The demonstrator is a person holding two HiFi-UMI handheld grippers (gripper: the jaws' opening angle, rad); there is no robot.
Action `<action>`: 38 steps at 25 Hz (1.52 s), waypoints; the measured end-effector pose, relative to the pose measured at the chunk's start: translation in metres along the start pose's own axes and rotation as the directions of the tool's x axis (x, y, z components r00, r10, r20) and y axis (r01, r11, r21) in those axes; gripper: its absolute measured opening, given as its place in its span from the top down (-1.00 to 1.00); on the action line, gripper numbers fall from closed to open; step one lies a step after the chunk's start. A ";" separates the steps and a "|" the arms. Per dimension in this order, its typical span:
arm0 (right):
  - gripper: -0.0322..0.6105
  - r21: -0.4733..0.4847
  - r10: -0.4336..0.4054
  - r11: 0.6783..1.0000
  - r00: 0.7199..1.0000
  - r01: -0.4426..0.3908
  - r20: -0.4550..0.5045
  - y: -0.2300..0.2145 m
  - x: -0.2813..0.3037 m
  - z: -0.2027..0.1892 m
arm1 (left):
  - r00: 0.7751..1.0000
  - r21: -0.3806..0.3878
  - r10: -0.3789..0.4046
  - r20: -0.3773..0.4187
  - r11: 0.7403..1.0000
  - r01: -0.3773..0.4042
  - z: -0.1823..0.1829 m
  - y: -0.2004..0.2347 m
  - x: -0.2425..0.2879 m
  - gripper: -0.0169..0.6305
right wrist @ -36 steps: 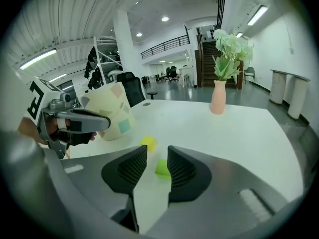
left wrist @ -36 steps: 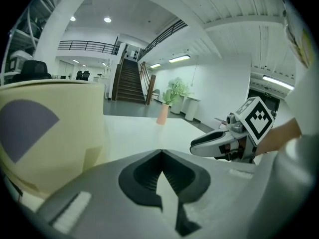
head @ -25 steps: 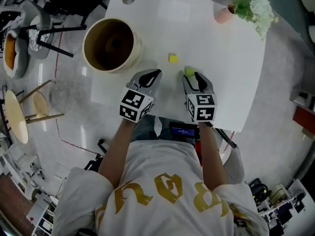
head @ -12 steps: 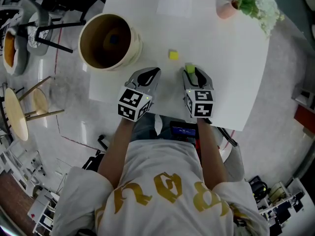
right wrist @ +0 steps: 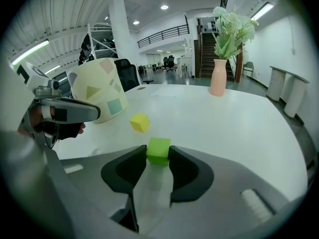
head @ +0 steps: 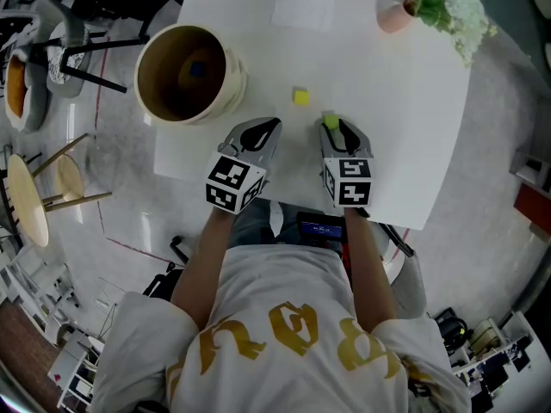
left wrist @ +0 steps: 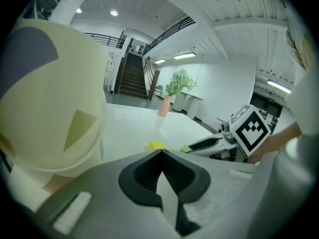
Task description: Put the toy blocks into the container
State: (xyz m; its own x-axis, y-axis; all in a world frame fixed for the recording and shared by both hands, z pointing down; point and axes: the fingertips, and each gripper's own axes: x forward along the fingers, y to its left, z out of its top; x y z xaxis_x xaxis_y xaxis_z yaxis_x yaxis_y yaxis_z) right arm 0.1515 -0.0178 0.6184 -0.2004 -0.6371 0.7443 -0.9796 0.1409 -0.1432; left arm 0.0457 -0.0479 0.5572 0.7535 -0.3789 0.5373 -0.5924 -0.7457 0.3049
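At the near edge of the white table (head: 405,127), the left gripper (head: 272,127) is held with its jaws together, nothing between them. Beside it, the right gripper (head: 337,128) has just been closing its jaws, which pinch the small green toy cube (right wrist: 159,150) resting on the tabletop. Just beyond lies a small yellow toy cube (head: 301,97). The round cream container (head: 236,83) stands open at upper left. A pink vase of white flowers (head: 398,17) sits at upper right.

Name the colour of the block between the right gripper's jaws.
The block is bright green, clearest in the right gripper view.
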 end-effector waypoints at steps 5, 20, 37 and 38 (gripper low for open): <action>0.41 0.002 0.004 1.000 1.000 -0.004 -0.002 0.000 -0.003 0.000 | 1.000 0.000 0.001 0.007 1.000 -0.001 0.003 0.000 -0.001 0.95; 0.41 -0.009 0.012 1.000 1.000 -0.011 0.023 0.006 -0.011 0.009 | 0.999 0.001 0.004 0.035 1.000 -0.004 0.014 0.001 -0.008 0.95; 0.41 0.006 -0.001 1.000 0.995 0.000 0.101 0.012 -0.034 0.038 | 0.995 0.008 -0.005 0.100 1.000 0.004 0.042 -0.006 -0.025 0.94; 0.41 0.007 -0.001 1.000 0.994 0.000 0.106 0.012 -0.035 0.040 | 0.995 0.006 -0.004 0.103 1.000 0.004 0.043 -0.006 -0.027 0.95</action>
State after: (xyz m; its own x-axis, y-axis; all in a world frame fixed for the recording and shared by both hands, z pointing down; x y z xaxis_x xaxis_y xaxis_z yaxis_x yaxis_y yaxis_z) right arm 0.1460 -0.0239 0.5642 -0.2001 -0.7139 0.6710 -0.9797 0.1360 -0.1474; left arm 0.0417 -0.0565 0.5070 0.7815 -0.4303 0.4518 -0.5878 -0.7505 0.3020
